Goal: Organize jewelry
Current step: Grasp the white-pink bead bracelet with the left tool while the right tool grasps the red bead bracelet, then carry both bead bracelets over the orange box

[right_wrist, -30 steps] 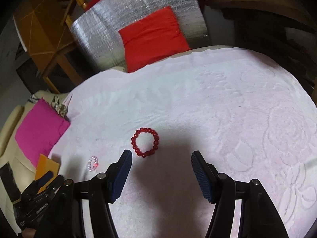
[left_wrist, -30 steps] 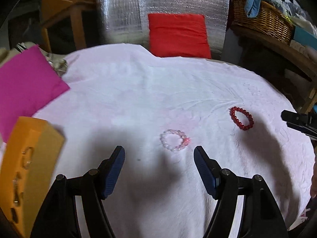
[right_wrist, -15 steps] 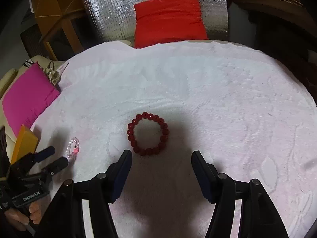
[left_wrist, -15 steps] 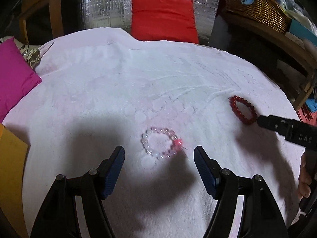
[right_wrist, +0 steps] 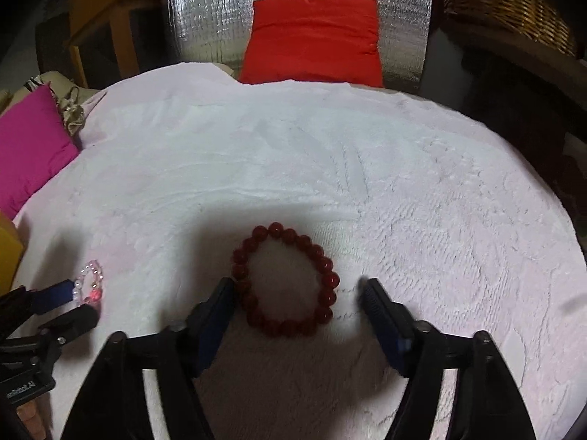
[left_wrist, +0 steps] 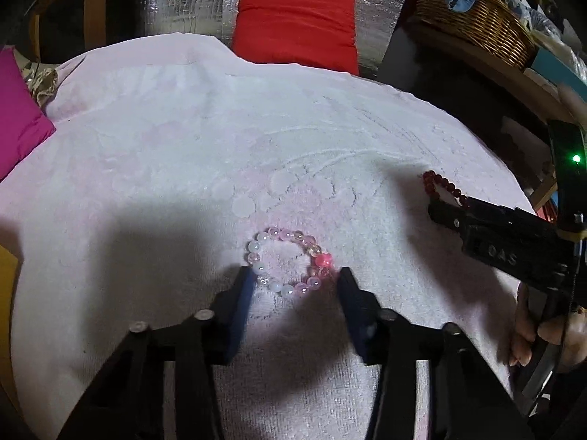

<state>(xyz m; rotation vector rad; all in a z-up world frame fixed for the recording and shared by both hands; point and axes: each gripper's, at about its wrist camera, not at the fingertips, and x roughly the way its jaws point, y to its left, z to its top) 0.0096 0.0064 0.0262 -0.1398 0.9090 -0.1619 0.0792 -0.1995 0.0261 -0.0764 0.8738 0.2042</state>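
Note:
A pink and white bead bracelet (left_wrist: 286, 235) lies flat on the pale pink towel (left_wrist: 183, 146). My left gripper (left_wrist: 295, 282) has come down over it; its jaws are closing with the bracelet's near half between the fingertips, which stand right at its sides. A dark red bead bracelet (right_wrist: 275, 228) lies further right. My right gripper (right_wrist: 297, 289) straddles it with jaws closing: the left finger (right_wrist: 220, 300) is against the beads and a gap shows at the right one. The left view shows the right gripper (left_wrist: 440, 214) covering most of the red bracelet (left_wrist: 434, 179).
The towel covers a round table that drops off at the far and right edges. A magenta cushion (left_wrist: 18, 121) and an orange box (right_wrist: 9, 249) sit at the left. Behind are a red cushion (left_wrist: 297, 33), a silver foil sheet (right_wrist: 400, 18) and a wicker basket (left_wrist: 477, 25).
Both grippers came down and forward onto their bracelets. Their jaws narrowed, so each bracelet now sits between the fingertips instead of ahead of them.

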